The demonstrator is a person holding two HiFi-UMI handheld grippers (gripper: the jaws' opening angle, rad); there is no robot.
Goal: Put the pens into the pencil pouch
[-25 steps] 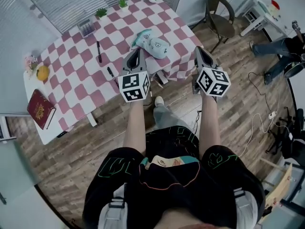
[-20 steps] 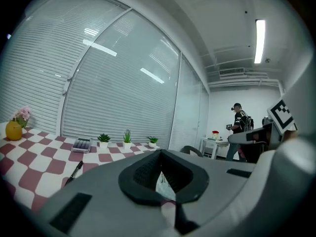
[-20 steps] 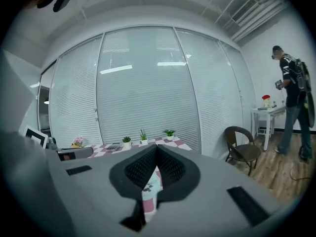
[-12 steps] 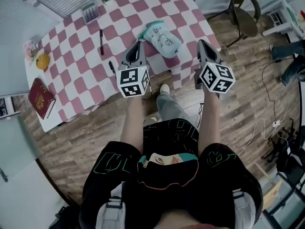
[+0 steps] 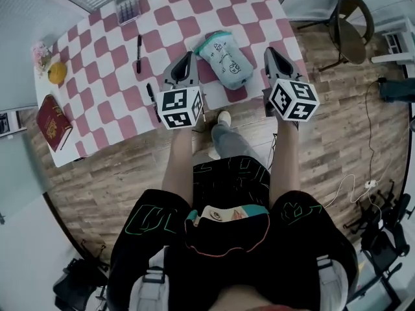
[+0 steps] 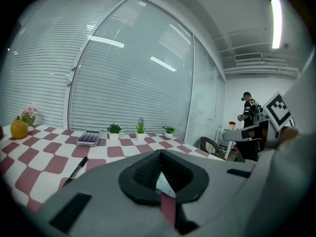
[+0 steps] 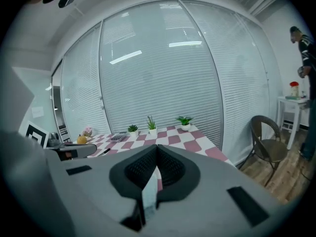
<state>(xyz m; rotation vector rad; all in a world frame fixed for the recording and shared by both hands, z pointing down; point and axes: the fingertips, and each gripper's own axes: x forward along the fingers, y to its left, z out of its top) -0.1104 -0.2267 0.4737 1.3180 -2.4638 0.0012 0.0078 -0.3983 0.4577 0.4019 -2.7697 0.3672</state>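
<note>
Both grippers have pushed forward and dipped since a second ago, so their tips now reach over the near edge of the bench (image 5: pixel 97 109) instead of hanging short of it above the wooden floor (image 5: pixel 91 193). The left gripper (image 5: pixel 189 56) and the right gripper (image 5: pixel 268 50) stand on either side of the pencil pouch (image 5: pixel 225 58), which lay ahead of them before. This teal pouch lies slantwise on the checked cloth close to the near edge; the left tip is just beside its left end, and whether they touch cannot be told. Each gripper's own view shows its jaws closed together with nothing between them.

Neither pen is in the pouch. One black pen (image 5: pixel 139 52) lies on the cloth well to the left of it. The second pen (image 5: pixel 153 101) lies near the bench's near edge, just left of the left gripper's marker cube.

Farther off on the bench are a calculator (image 5: pixel 128 8), an orange fruit (image 5: pixel 57 72) and a red book (image 5: pixel 50 122). A chair (image 5: pixel 353 28) stands off the bench's right end
</note>
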